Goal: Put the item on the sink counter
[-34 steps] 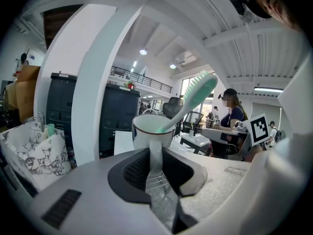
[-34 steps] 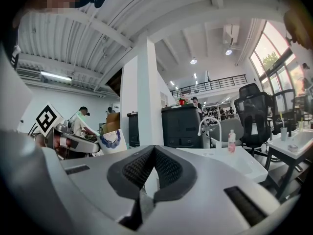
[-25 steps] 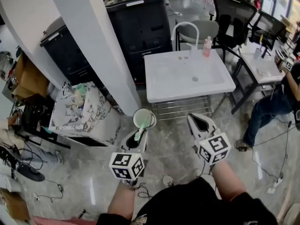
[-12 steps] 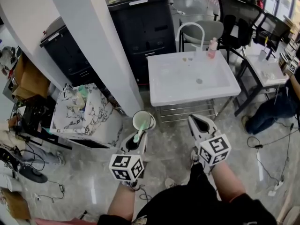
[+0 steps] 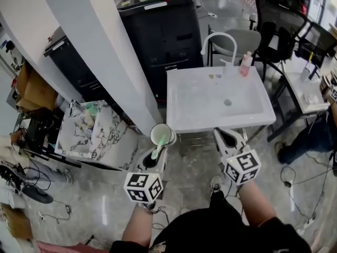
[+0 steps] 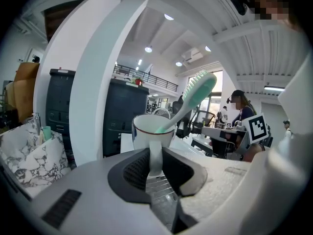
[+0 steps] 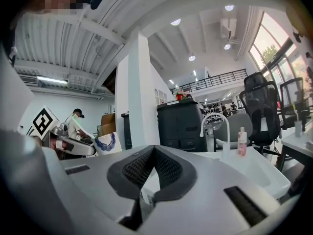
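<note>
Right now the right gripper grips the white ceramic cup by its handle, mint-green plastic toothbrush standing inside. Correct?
No, the left gripper grips the white ceramic cup by its handle, mint-green plastic toothbrush standing inside; the left gripper view shows it. The right gripper holds nothing.

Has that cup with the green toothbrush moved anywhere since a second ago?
Yes. The cup has come toward the white sink: floor showed between them before; now it nearly meets the sink's front corner.
</note>
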`<state>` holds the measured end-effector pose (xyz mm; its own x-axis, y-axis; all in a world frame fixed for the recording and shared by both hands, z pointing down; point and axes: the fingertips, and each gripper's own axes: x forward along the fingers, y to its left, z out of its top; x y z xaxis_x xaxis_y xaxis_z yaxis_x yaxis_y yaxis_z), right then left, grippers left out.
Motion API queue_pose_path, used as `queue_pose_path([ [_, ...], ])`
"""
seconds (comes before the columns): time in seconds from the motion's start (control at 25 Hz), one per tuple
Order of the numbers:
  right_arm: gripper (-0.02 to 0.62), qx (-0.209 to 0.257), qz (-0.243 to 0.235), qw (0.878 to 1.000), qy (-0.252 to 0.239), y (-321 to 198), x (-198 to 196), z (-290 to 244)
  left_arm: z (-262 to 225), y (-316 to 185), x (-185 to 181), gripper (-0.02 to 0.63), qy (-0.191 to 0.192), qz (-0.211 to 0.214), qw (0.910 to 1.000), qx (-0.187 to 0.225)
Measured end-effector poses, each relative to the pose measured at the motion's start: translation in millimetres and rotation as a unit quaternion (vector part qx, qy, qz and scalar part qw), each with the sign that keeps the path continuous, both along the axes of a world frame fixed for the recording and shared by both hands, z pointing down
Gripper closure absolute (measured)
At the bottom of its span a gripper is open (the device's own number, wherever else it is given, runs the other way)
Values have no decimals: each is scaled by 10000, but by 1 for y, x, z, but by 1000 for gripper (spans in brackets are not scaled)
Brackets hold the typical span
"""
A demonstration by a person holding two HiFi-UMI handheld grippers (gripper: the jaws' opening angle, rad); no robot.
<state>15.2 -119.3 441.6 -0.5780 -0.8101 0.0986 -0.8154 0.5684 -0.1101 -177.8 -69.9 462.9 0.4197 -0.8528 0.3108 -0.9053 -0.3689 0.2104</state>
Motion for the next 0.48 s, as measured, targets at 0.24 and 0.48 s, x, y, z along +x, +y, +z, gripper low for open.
queue_pose_path([
  [0.24, 597, 19, -101, 9999, -35, -68, 35, -5, -7, -59, 34, 538, -50, -140, 9999, 53],
  [0.48, 597, 102, -173, 9998, -60, -123, 73, -17, -16, -112, 73, 538, -57, -229, 9997, 115],
])
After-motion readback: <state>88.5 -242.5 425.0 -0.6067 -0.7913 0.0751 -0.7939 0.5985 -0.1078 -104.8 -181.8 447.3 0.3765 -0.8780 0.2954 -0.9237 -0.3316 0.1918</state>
